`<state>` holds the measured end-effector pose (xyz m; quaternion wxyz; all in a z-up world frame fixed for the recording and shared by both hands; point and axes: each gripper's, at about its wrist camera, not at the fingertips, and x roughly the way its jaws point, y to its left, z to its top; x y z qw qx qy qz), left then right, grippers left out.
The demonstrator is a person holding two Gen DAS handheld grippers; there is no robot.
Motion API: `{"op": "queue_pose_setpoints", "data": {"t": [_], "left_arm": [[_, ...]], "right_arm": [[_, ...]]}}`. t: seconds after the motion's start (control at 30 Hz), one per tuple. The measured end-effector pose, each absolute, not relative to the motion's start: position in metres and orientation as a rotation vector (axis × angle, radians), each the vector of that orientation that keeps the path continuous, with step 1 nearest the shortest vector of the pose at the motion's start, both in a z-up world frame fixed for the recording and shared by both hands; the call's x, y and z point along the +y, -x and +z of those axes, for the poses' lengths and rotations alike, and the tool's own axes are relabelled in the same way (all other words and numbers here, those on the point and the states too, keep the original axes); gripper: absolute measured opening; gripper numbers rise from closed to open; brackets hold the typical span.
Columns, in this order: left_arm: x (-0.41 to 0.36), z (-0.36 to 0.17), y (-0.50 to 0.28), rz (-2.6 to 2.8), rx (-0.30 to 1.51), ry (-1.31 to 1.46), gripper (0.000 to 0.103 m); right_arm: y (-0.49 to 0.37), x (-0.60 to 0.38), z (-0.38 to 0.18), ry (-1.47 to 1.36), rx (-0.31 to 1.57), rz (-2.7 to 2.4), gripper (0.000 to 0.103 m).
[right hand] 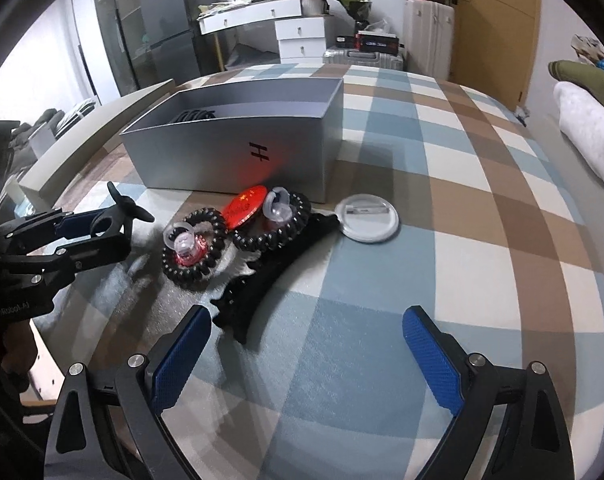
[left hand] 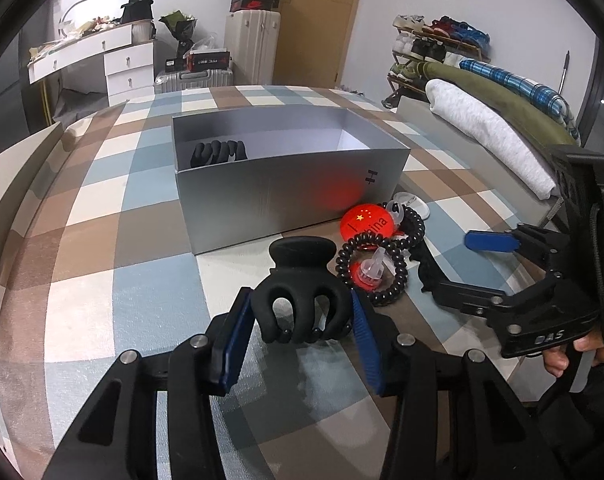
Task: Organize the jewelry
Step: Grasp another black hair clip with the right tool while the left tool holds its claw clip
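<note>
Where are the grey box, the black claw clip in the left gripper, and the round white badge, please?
grey box (left hand: 286, 196), left wrist view, front wall.
black claw clip (left hand: 302, 304), left wrist view, its prongs.
round white badge (right hand: 367, 219), right wrist view, its face.

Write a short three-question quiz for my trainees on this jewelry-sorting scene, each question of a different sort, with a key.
1. True or false: the left gripper is closed on a black claw clip.
2. Multiple choice: what already lies inside the grey box? A) a red badge B) a black claw clip C) a coil hair tie
3. Short answer: are the right gripper's jaws open or shut, and is anything between them?

Key: 1. True. 2. B, another black clip lies in the left end of the box. 3. Open, nothing gripped; a long black clip lies just ahead of its left finger.
</note>
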<state>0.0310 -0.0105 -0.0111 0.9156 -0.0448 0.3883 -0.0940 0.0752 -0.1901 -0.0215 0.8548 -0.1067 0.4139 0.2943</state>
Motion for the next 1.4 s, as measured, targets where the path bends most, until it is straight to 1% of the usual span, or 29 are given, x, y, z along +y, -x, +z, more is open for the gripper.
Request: {"op": "queue_pose_setpoints", "data": {"t": [0.07, 0.13, 0.2, 0.27, 0.43, 0.67, 0.73, 0.77, 0.8, 0.83, 0.87, 1.0, 1.4], "left_arm": [[-0.01, -0.01, -0.031, -0.195, 0.796, 0.094, 0.042], [-0.01, -0.01, -0.031, -0.195, 0.795, 0.095, 0.042], [-0.009, -0.011, -0.031, -0.194, 0.796, 0.097, 0.042], [-0.009, -0.011, -0.031, -0.193, 0.796, 0.099, 0.042], [-0.008, -0.011, -0.031, -0.194, 0.796, 0.1, 0.042], [-0.009, -0.01, -0.03, -0.192, 0.794, 0.103, 0.042], [-0.008, -0.01, -0.03, -0.191, 0.793, 0.105, 0.042], [-0.009, -0.01, -0.03, -0.191, 0.793, 0.106, 0.042], [-0.009, -0.011, -0.031, -0.192, 0.794, 0.108, 0.042], [-0.008, -0.011, -0.031, -0.191, 0.795, 0.109, 0.042], [-0.008, -0.011, -0.031, -0.191, 0.795, 0.109, 0.042], [-0.006, -0.009, -0.03, -0.188, 0.789, 0.115, 0.042], [0.003, 0.003, -0.026, -0.176, 0.729, 0.139, 0.042]], "right_arm": [[-0.075, -0.181, -0.022, 0.249, 0.859, 0.61, 0.092], [-0.075, -0.174, -0.022, 0.271, 0.846, 0.604, 0.086], [-0.074, -0.17, -0.021, 0.278, 0.843, 0.607, 0.077], [-0.073, -0.171, -0.021, 0.286, 0.846, 0.605, 0.073], [-0.07, -0.182, -0.019, 0.276, 0.865, 0.608, 0.073], [-0.075, -0.165, -0.021, 0.282, 0.838, 0.597, 0.072], [-0.077, -0.166, -0.021, 0.272, 0.835, 0.586, 0.064], [-0.077, -0.169, -0.02, 0.267, 0.83, 0.586, 0.056], [-0.077, -0.172, -0.019, 0.261, 0.827, 0.587, 0.045], [-0.078, -0.175, -0.019, 0.255, 0.825, 0.585, 0.037], [-0.079, -0.179, -0.018, 0.245, 0.827, 0.582, 0.024], [-0.078, -0.195, -0.016, 0.173, 0.847, 0.626, 0.023], [-0.061, -0.207, 0.008, 0.098, 0.724, 0.691, 0.023]]}}
